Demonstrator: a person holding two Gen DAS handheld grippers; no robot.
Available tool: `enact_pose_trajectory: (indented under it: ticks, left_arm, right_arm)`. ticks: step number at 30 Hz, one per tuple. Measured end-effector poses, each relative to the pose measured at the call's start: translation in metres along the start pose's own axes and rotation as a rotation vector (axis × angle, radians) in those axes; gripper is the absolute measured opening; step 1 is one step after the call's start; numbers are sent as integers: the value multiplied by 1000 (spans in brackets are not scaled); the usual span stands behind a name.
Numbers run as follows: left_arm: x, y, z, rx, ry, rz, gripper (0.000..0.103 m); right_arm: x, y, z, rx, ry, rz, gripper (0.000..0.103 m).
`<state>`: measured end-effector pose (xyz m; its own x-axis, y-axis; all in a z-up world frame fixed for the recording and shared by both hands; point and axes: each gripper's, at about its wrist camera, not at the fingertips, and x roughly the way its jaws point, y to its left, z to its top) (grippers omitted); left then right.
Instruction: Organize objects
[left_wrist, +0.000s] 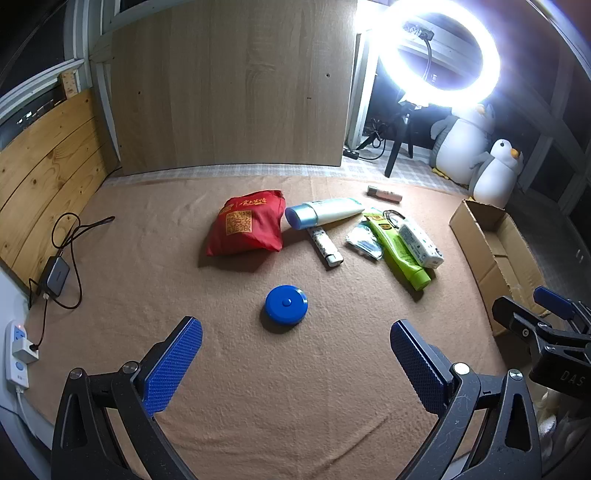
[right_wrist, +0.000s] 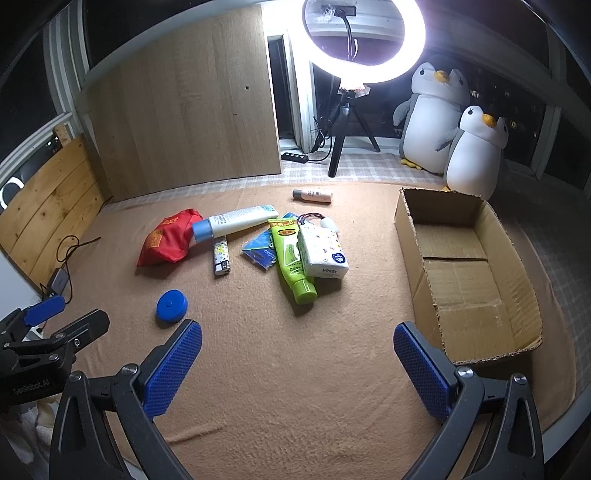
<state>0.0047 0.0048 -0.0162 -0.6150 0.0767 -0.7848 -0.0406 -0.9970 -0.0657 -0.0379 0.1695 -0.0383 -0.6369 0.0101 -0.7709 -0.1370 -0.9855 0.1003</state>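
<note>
Left gripper (left_wrist: 295, 354) and right gripper (right_wrist: 297, 356): jaws wide apart, nothing held, both hovering over tan blanket (right_wrist: 295, 406).

Blue round case (left_wrist: 286, 304) nearest left gripper, lying alone; low, smooth rim likely to slip from pads.

Cardboard box (right_wrist: 476, 325) right, open, empty; thin flaps could snag.

Farther: green tube (right_wrist: 295, 264), tissue pack (right_wrist: 323, 254), lighter (right_wrist: 221, 256), white tube (right_wrist: 236, 220), red pouch (right_wrist: 168, 242) touching or overlapping; grabbing one may drag neighbours.

Pink bottle (right_wrist: 313, 195) farthest, could roll.

A lit ring light (right_wrist: 364, 40) stands far right on a tripod (right_wrist: 343, 125), two plush penguins (right_wrist: 454, 125) beside it; a power strip (left_wrist: 16, 354) lies near left.
</note>
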Motion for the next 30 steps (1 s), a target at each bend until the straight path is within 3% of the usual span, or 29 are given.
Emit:
enact_pose_trajectory:
  ticks: [30]
  left_arm:
    - [12,0,-1,4,10,-3,103]
  right_arm:
    - [6,-4,0,10,21,7,103]
